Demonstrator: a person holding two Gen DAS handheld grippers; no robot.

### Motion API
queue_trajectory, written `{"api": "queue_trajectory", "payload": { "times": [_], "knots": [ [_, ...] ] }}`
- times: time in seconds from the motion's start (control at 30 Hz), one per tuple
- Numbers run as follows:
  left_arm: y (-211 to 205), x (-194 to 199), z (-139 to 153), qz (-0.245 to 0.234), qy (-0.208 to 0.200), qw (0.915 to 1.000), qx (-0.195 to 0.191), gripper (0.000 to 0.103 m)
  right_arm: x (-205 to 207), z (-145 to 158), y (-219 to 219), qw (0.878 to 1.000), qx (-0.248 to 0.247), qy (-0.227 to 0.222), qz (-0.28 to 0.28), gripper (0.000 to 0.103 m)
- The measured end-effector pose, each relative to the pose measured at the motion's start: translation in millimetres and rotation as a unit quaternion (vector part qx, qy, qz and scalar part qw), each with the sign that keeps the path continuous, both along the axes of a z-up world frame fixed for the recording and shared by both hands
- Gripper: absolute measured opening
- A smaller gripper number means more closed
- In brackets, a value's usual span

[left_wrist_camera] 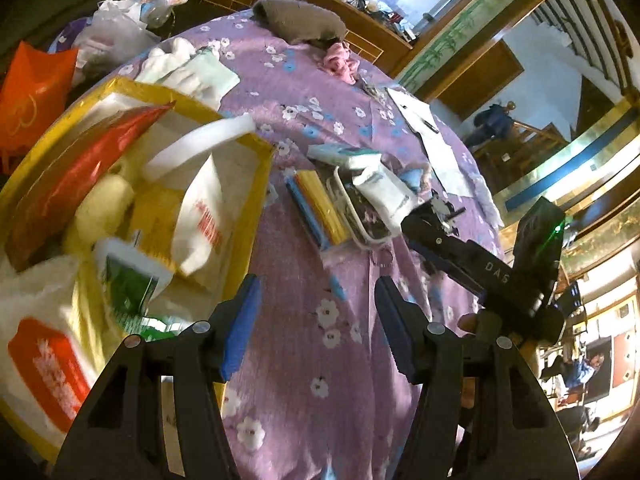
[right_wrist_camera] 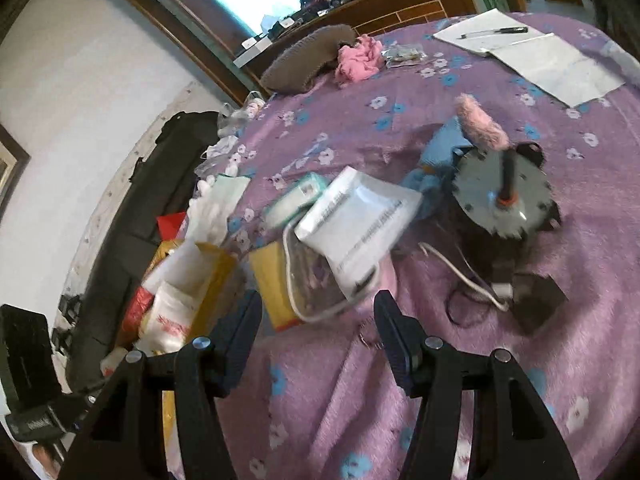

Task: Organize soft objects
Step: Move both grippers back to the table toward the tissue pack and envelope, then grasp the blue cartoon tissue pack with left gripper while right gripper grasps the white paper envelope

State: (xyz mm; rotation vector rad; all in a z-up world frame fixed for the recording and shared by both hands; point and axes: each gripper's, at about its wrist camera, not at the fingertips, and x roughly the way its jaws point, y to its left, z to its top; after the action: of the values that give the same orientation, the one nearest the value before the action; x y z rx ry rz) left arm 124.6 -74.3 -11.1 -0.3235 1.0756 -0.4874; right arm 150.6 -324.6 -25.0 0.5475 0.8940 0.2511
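On my far left sits the yellow cardboard box [left_wrist_camera: 248, 148], already stuffed with soft packs: a shiny red foil pouch [left_wrist_camera: 80, 172], a pale yellow sponge [left_wrist_camera: 104, 204] and a white plastic bag with red print [left_wrist_camera: 200, 220], with a white curved strip [left_wrist_camera: 200, 140] lying across its rim. My left tongs [left_wrist_camera: 318, 320] hang over bare purple flowered bedspread [left_wrist_camera: 312, 360] just right of that box, blue pads wide apart and nothing between them. Further right on the spread lies a loose heap: a yellow-and-blue flat pack [left_wrist_camera: 316, 208], a clear zip pouch with white edging [left_wrist_camera: 360, 216], a white soft packet with dark lettering [left_wrist_camera: 384, 192] resting on it, and a teal-and-white tissue pack [left_wrist_camera: 344, 156] behind. My right tongs [right_wrist_camera: 318, 320] point at that same heap from the other side, jaws wide, empty, the clear pouch just ahead of their tips. Beyond, a grey toothed disc [right_wrist_camera: 500, 196] with a fluffy pink roll [right_wrist_camera: 480, 122] and white papers with a pen [right_wrist_camera: 532, 48].
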Motion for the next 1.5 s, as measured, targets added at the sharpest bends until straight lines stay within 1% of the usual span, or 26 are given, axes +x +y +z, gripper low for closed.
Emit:
{"api": "queue_trajectory", "payload": {
  "times": [0.07, 0.17, 0.3, 0.33, 0.4, 0.47, 0.5, 0.57, 0.63, 0.7, 0.73, 0.77, 0.83, 0.87, 0.93, 1.03, 1.07, 1.13, 1.17, 1.2, 1.27, 1.3, 1.37, 1.43, 1.5],
  "knots": [
    [-7, 8, 6, -0.003, -0.005, 1.0000, 0.006, 0.059, 5, 10, 1, 1.000, -0.024, -0.006, -0.005, 0.058],
    [-25, 25, 17, -0.013, -0.016, 0.9997, 0.015, 0.059, 15, 13, -5, 0.999, -0.040, -0.008, -0.029, 0.058],
    [-52, 59, 15, -0.028, -0.010, 0.9993, 0.021, 0.059, 31, -2, -8, 0.997, -0.054, -0.001, -0.047, 0.058],
    [-60, 70, 11, -0.032, -0.002, 0.9991, 0.028, 0.059, 34, -8, -8, 0.997, -0.054, 0.003, -0.051, 0.058],
    [-77, 88, 7, -0.048, 0.001, 0.9975, 0.051, 0.059, 36, -13, -6, 0.997, -0.063, -0.008, -0.051, 0.058],
    [-95, 106, 4, -0.069, -0.004, 0.9948, 0.075, 0.059, 34, -13, -1, 0.994, -0.095, -0.032, -0.045, 0.058],
    [-102, 112, 3, -0.074, -0.007, 0.9939, 0.082, 0.059, 35, -13, -2, 0.994, -0.091, -0.034, -0.044, 0.058],
    [-122, 128, -3, -0.093, -0.013, 0.9883, 0.120, 0.059, 34, -13, -7, 0.996, -0.072, -0.039, -0.045, 0.058],
    [-137, 141, -12, -0.108, -0.011, 0.9839, 0.142, 0.059, 34, -14, -6, 0.996, -0.075, -0.038, -0.036, 0.058],
    [-152, 152, -25, -0.134, 0.003, 0.9782, 0.158, 0.059, 33, -16, -4, 0.996, -0.079, -0.035, -0.029, 0.058],
    [-159, 156, -32, -0.141, 0.008, 0.9752, 0.170, 0.059, 33, -17, -3, 0.996, -0.077, -0.034, -0.027, 0.058],
    [-162, 159, -38, -0.140, 0.003, 0.9737, 0.180, 0.060, 33, -17, -1, 0.996, -0.079, -0.035, -0.025, 0.058],
    [-164, 164, -42, -0.132, -0.005, 0.9737, 0.186, 0.060, 33, -16, 1, 0.995, -0.087, -0.036, -0.024, 0.058],
    [-163, 168, -44, -0.126, 0.001, 0.9749, 0.184, 0.060, 33, -16, 1, 0.995, -0.085, -0.035, -0.023, 0.058],
    [-153, 174, -46, -0.106, 0.016, 0.9811, 0.161, 0.060, 33, -17, 0, 0.995, -0.086, -0.035, -0.027, 0.058],
    [-143, 173, -43, -0.096, 0.019, 0.9821, 0.161, 0.059, 35, -16, 1, 0.994, -0.097, -0.039, -0.029, 0.057],
    [-140, 173, -41, -0.096, 0.021, 0.9831, 0.155, 0.059, 36, -16, 1, 0.994, -0.100, -0.040, -0.030, 0.057],
    [-132, 172, -39, -0.102, 0.034, 0.9865, 0.124, 0.059, 38, -18, 3, 0.993, -0.102, -0.042, -0.031, 0.045],
    [-131, 172, -40, -0.103, 0.041, 0.9872, 0.114, 0.059, 40, -19, 4, 0.994, -0.102, -0.041, -0.029, 0.036],
    [-128, 173, -38, -0.102, 0.048, 0.9880, 0.105, 0.059, 40, -19, 4, 0.993, -0.105, -0.042, -0.030, 0.030],
    [-122, 174, -32, -0.095, 0.054, 0.9900, 0.089, 0.059, 39, -17, 4, 0.993, -0.106, -0.046, -0.030, 0.024],
    [-118, 174, -28, -0.089, 0.050, 0.9912, 0.084, 0.059, 37, -15, 3, 0.993, -0.102, -0.047, -0.030, 0.020],
    [-114, 172, -23, -0.080, 0.043, 0.9917, 0.091, 0.059, 33, -10, -1, 0.993, -0.101, -0.056, -0.034, 0.015],
    [-115, 167, -21, -0.081, 0.034, 0.9905, 0.106, 0.060, 25, -3, -8, 0.993, -0.082, -0.069, -0.049, 0.012],
    [-122, 161, -25, -0.085, 0.022, 0.9862, 0.140, 0.060, 18, 4, -18, 0.993, -0.053, -0.084, -0.062, 0.010]
  ]
}}
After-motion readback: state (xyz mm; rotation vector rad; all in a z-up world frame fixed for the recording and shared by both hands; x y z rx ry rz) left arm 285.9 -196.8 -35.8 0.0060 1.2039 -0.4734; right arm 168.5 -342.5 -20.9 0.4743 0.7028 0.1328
